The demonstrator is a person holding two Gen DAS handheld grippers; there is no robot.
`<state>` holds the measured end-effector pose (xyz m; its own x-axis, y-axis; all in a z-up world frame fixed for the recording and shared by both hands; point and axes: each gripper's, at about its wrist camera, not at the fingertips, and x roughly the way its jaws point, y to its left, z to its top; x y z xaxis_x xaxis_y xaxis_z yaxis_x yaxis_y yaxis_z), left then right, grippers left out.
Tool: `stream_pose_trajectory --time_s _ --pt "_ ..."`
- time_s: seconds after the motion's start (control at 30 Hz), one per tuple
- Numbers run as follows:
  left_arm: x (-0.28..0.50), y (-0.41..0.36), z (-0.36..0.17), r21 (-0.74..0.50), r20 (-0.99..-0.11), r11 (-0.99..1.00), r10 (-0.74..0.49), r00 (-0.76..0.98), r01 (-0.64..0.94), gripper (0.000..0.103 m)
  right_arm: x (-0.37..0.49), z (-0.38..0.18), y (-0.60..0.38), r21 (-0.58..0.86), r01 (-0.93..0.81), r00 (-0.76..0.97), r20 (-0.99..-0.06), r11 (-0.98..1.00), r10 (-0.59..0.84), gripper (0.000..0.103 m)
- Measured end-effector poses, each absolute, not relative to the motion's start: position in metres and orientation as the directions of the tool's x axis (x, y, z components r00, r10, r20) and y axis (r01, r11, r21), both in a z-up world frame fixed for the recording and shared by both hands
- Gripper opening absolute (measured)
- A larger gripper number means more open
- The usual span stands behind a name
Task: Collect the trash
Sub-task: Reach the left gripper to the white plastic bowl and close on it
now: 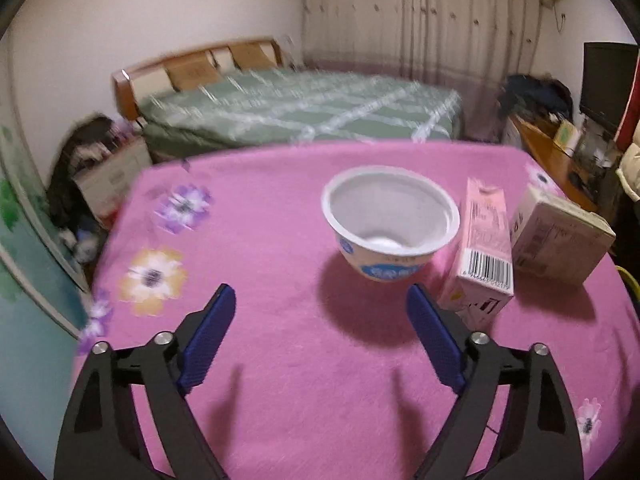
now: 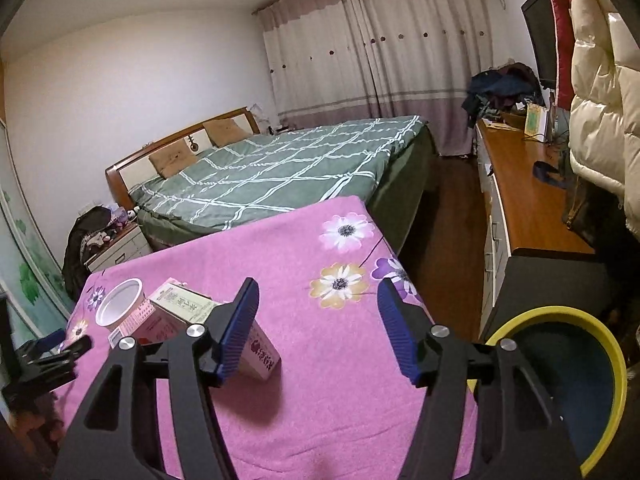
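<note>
Tongs (both spread, empty) hover over the pink cloth (image 1: 280,360): left tongs (image 1: 320,300) near the cup (image 1: 390,220), right tongs (image 2: 314,292).

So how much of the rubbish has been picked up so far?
Nothing looks collected yet. The white cup, pink carton and beige carton all sit on the pink table. Both the left claw and right claw are open and empty. All three must reach the yellow-rimmed bin.
</note>
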<state>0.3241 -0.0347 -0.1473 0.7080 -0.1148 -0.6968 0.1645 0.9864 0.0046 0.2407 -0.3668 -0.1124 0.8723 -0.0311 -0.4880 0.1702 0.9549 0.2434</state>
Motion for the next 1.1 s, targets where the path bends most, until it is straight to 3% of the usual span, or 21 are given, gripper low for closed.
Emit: stream_pose_trajectory --time_s 0.3,0.8,0.97,1.0,1.07,1.1 --pt "0.366 -0.058 -0.163 -0.015 -0.746 0.964 -0.187 0.639 0.264 0.084 0.241 -0.115 -0.369 0.242 0.168 0.867 -0.498 0.956 -0.026 0.061" --pt "0.415 -0.065 -0.167 -0.124 -0.734 0.968 -0.237 0.636 0.217 0.093 0.246 -0.121 -0.368 0.235 0.165 0.849 -0.527 0.958 -0.018 0.062" --pt "0.423 -0.075 -0.165 -0.106 -0.728 0.967 -0.234 0.645 0.231 0.094 0.248 -0.123 -0.367 0.224 0.166 0.845 -0.534 0.96 -0.021 0.062" --pt "0.426 -0.078 -0.165 -0.106 -0.726 0.965 -0.238 0.645 0.238 0.094 0.248 -0.123 -0.366 0.224 0.167 0.844 -0.535 0.96 -0.022 0.062" --pt "0.424 -0.082 -0.166 -0.105 -0.725 0.963 -0.245 0.644 0.248 0.08 0.249 -0.124 -0.366 0.222 0.167 0.843 -0.537 0.961 -0.022 0.062" --pt "0.424 -0.083 -0.166 -0.094 -0.725 0.965 -0.236 0.647 0.246 0.08 0.249 -0.125 -0.366 0.22 0.167 0.842 -0.539 0.961 -0.023 0.062"
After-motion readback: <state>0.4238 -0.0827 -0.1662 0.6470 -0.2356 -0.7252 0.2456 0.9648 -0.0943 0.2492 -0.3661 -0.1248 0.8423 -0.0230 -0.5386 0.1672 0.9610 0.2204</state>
